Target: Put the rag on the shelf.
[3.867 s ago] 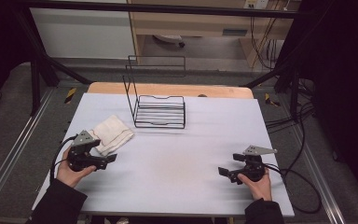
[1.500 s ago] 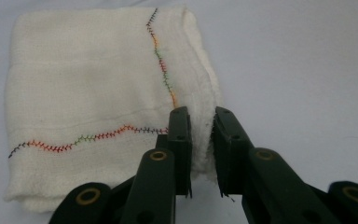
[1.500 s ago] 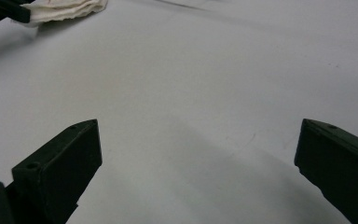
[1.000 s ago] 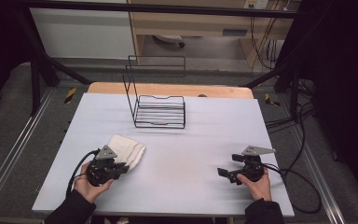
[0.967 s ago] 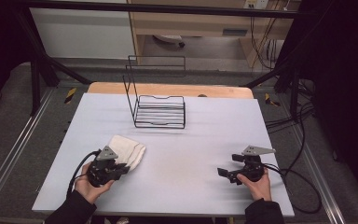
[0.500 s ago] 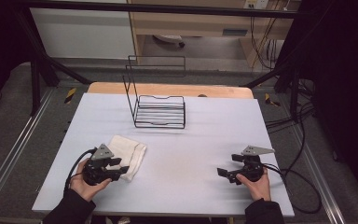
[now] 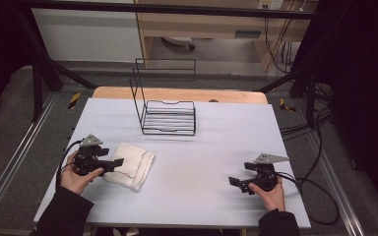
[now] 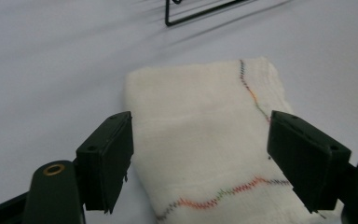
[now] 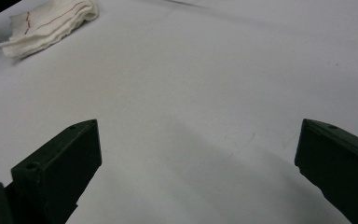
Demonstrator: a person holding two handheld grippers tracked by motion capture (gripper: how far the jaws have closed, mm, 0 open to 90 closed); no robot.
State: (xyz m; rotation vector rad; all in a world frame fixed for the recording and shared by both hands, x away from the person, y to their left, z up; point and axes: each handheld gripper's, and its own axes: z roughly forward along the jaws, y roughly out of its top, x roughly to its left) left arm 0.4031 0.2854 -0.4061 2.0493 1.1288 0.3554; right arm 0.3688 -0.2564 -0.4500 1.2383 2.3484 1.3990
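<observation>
A folded white cloth with a coloured stitched line lies flat on the left half of the table. My left gripper sits at the cloth's left edge and points right at it. In the left gripper view the jaws stand wide apart, open, on either side of the cloth's near end, and the left gripper grips nothing. My right gripper rests low over bare table at the front right, open and holding nothing. The right gripper view has its own gripper facing the cloth far off at the upper left.
A black wire rack with a tall back frame stands at the table's far middle; its corner lies beyond the cloth. The white table top spreads between both grippers. Cables trail off the table's left and right sides.
The cloth has moved nearer and to the right since the oldest frame. In the last half second my left gripper has drawn back to the left, off the cloth. The right gripper stays put.
</observation>
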